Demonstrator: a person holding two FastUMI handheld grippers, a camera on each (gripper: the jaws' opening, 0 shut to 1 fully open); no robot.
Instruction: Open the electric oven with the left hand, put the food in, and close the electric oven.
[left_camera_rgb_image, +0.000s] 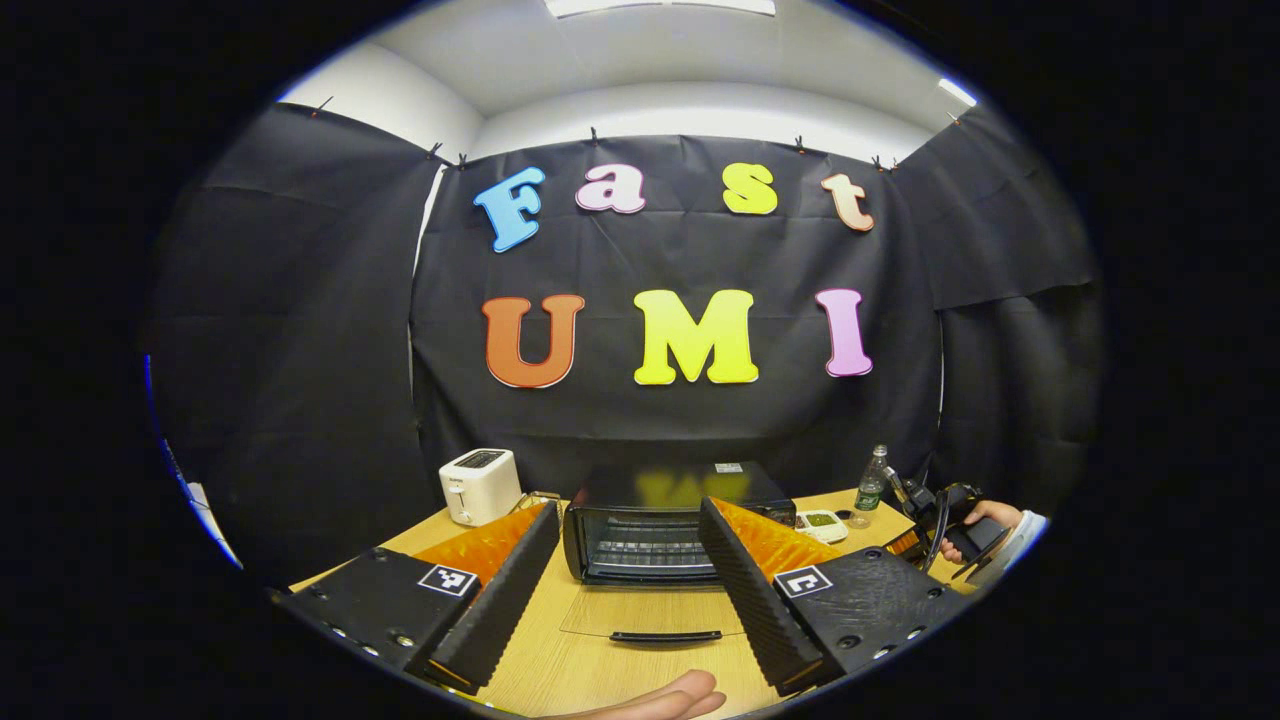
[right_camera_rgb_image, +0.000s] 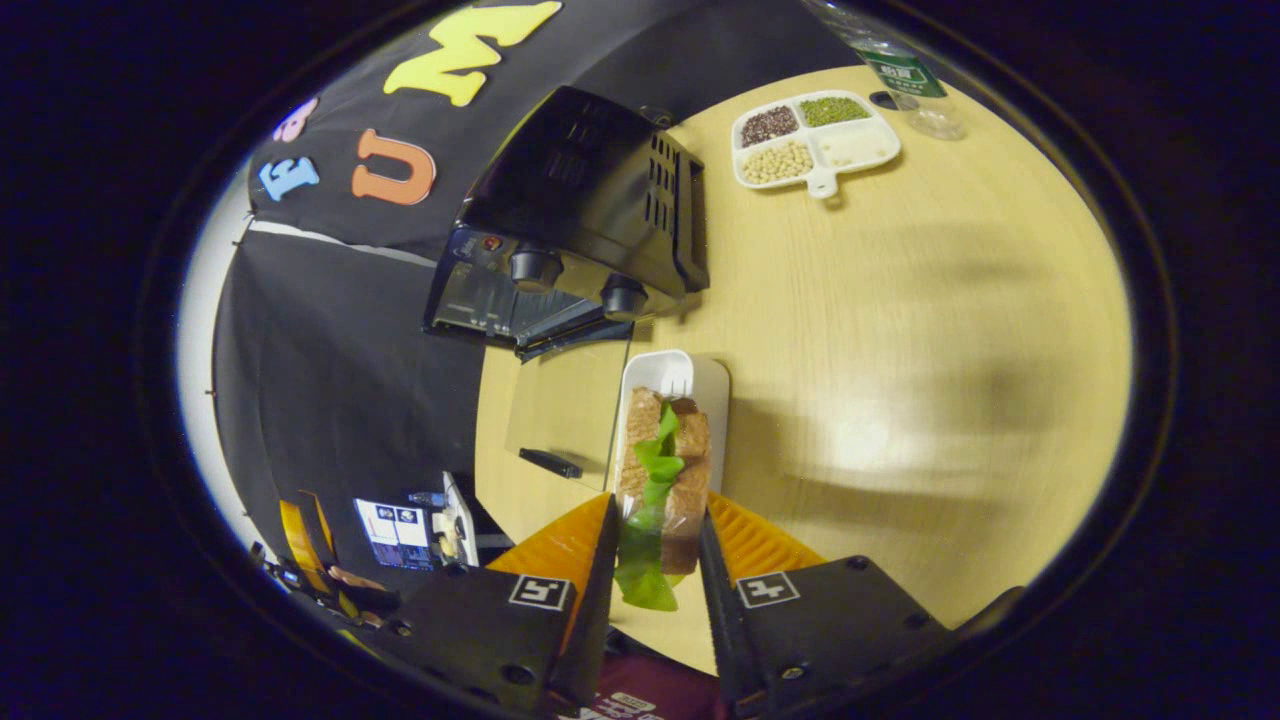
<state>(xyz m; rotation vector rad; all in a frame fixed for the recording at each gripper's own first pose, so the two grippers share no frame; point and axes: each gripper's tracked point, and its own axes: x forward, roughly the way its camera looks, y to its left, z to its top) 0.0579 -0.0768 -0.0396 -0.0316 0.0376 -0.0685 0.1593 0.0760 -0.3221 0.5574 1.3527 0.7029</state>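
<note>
The oven stands at the back of the surface, its glass door dropped flat toward the viewer, so opening looks done. The sandwich lies over a white tray just beside the door, its near end between the right gripper's jaws, which close on it. Loading is in hand; next it must be carried round into the cavity. The left gripper hangs before the door, jaws wide, holding nothing.

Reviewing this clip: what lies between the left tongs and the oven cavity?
In the left gripper view, the lowered glass door with its handle lies flat on the table between the open left tongs and the oven.
</note>
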